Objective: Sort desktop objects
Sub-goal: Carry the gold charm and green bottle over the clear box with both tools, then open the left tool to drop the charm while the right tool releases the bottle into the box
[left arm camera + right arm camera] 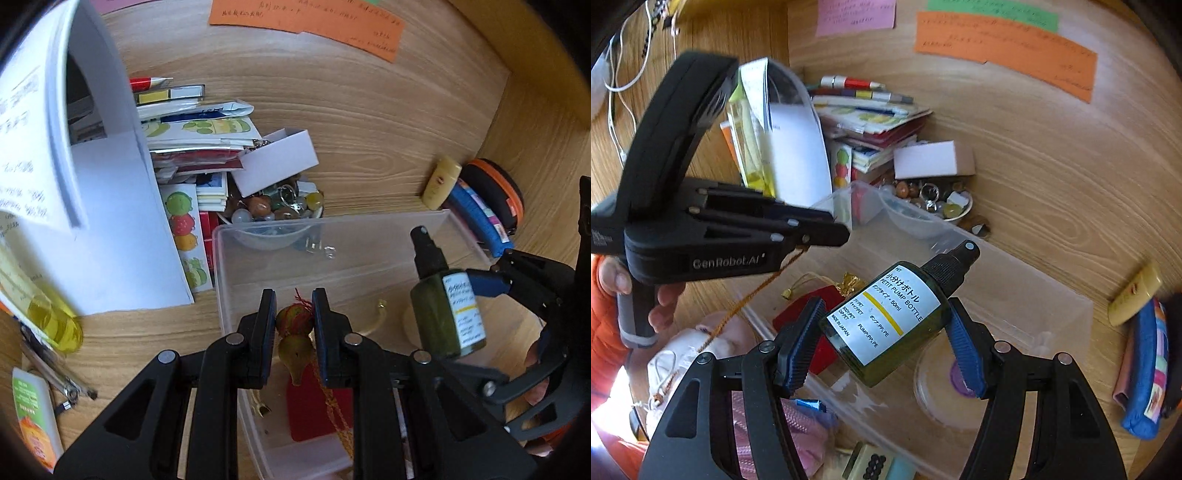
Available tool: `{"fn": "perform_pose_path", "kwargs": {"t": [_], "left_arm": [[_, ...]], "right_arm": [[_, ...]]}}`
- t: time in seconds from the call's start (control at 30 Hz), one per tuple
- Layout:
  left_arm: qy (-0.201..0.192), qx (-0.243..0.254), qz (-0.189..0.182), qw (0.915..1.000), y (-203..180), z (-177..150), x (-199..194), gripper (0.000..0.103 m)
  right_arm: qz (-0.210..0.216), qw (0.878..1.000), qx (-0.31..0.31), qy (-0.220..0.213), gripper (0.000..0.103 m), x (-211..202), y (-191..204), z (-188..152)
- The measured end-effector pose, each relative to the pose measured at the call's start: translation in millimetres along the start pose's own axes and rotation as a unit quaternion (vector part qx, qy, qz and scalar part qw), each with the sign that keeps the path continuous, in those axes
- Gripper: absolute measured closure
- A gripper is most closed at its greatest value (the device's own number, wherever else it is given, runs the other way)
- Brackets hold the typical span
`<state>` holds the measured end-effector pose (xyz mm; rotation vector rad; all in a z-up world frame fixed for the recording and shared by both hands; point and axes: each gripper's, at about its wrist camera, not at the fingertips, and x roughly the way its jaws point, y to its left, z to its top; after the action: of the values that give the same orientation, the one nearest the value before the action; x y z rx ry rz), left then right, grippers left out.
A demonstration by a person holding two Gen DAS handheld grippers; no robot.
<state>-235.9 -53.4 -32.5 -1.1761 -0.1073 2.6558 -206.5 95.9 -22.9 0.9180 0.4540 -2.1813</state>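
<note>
My left gripper (294, 300) is shut on a small brown-green gourd charm (295, 332) with red thread and an orange cord. It hovers over the near left part of a clear plastic box (221, 258). In the right wrist view the left gripper (842, 234) shows side-on with the cord (750, 295) hanging from it. My right gripper (885, 308) is shut on a dark green pump bottle (905, 314) with a white label, held tilted above the box (1052, 306). In the left wrist view the bottle (443, 317) stands at the right with a blue pad (485, 285) against it.
A red pouch (314, 413) lies in the box. Behind it stand a bowl of beads (277, 208), a small white carton (280, 162) and stacked papers (110, 221). A blue pencil case (480, 218) and a yellow tube (441, 181) lie at the right.
</note>
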Motion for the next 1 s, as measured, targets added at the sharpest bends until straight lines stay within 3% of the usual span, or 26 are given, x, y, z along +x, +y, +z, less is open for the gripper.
{"fn": "perform_pose_path", "kwargs": {"t": [0.63, 1.0], "left_arm": [[0.034, 0.067, 0.020, 0.9970, -22.3, -6.0, 19.5, 0.083], [-0.002, 0.061, 0.020, 0.9979, -26.0, -1.6, -10.3, 0.047]], "right_arm": [[-0.010, 0.999, -0.030, 0.036, 0.041, 31.1, 7.2, 4.4], [-0.033, 0.999, -0.029, 0.023, 0.035, 19.2, 10.6, 3.3]]}}
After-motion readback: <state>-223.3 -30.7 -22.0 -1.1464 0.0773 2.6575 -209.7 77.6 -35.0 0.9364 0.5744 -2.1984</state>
